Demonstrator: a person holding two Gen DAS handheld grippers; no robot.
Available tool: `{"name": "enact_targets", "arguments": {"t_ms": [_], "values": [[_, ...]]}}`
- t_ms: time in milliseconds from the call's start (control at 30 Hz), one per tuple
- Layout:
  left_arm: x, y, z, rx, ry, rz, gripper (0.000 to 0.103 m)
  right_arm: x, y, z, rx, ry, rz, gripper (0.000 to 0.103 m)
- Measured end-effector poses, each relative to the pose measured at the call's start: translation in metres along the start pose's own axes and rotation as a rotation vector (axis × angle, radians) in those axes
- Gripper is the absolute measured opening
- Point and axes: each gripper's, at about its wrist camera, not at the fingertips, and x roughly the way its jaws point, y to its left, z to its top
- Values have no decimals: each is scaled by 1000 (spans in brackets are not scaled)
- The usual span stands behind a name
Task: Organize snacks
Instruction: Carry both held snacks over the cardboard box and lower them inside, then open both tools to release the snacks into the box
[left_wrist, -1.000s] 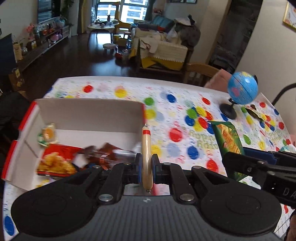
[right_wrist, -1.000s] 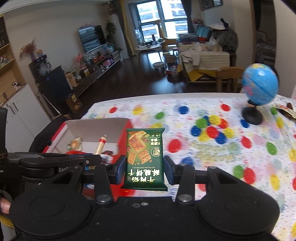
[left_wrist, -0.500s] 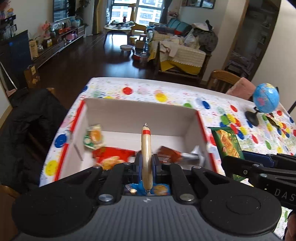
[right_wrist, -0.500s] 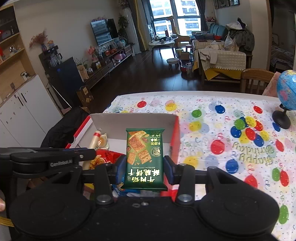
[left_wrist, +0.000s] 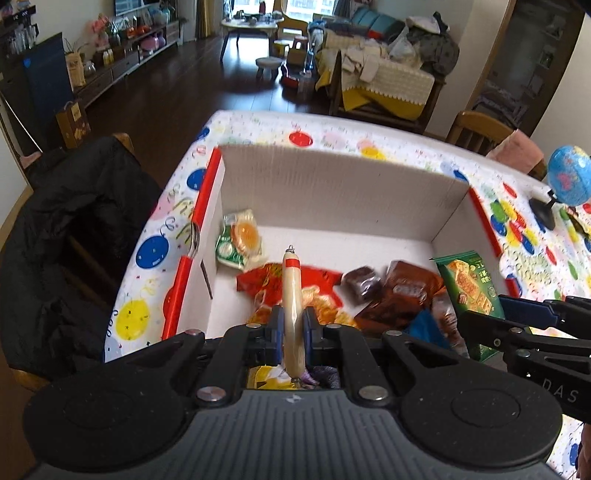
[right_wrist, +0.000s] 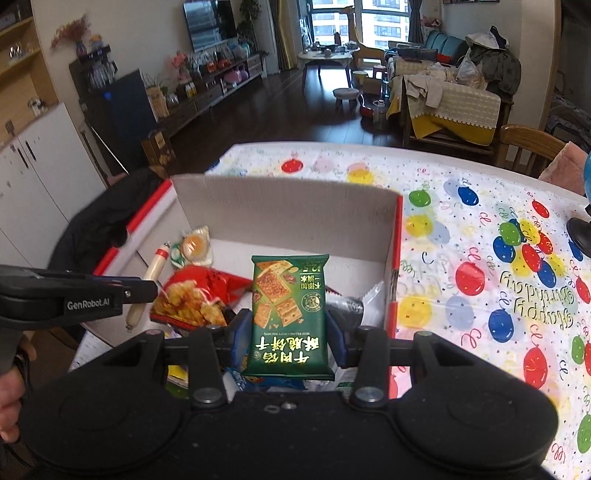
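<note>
Step in hand: delivery into the box (left_wrist: 332, 192).

Left tool (left_wrist: 293, 328), lower centre, is clamped narrow on the sausage stick (left_wrist: 293, 306). Right tool (right_wrist: 289, 334) grips the green cracker pack (right_wrist: 289, 310), centre frame.

Next: lower each, release clear of packets inside.

Only the left view shows brown packets (left_wrist: 399, 291).

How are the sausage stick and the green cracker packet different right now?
The sausage stick is a thin, pale tube with a red band; the green cracker packet is flat, wide and printed. The left gripper pinches the stick nearly shut; the right gripper spreads wider around the packet. Both are gripped above the open box.
</note>
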Motion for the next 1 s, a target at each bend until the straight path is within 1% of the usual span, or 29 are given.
{"name": "enact_targets", "arguments": {"t_ms": [233, 367, 400, 533, 633, 700, 767, 900, 967, 1000], "values": [[14, -2, -8, 16, 40, -10, 11, 11, 0, -8, -3, 36, -19, 42], [18, -6, -14, 29, 54, -11, 11, 15, 0, -12, -3, 52, -24, 43], [19, -7, -15, 31, 56, -7, 11, 15, 0, -13, -5, 54, -24, 42], [17, -10, -18, 35, 61, -13, 11, 14, 0, -15, -6, 57, -20, 44], [14, -11, -20, 33, 60, -9, 11, 10, -1, -16, 3, 45, -15, 48], [11, -11, -21, 28, 53, -4, 11, 6, -2, -17, 10, 34, -13, 54], [7, -10, -21, 24, 46, -3, 11, 0, -3, -18, 15, 22, -6, 58], [-3, -10, -24, 13, 34, -17, 13, -13, -2, -19, 23, -7, 5, 64], [-8, -11, -25, 16, 24, -14, 16, -20, -2, -18, 28, -23, 8, 64], [-11, -11, -25, 13, 20, -15, 22, -23, -1, -19, 31, -30, 8, 64]]}}
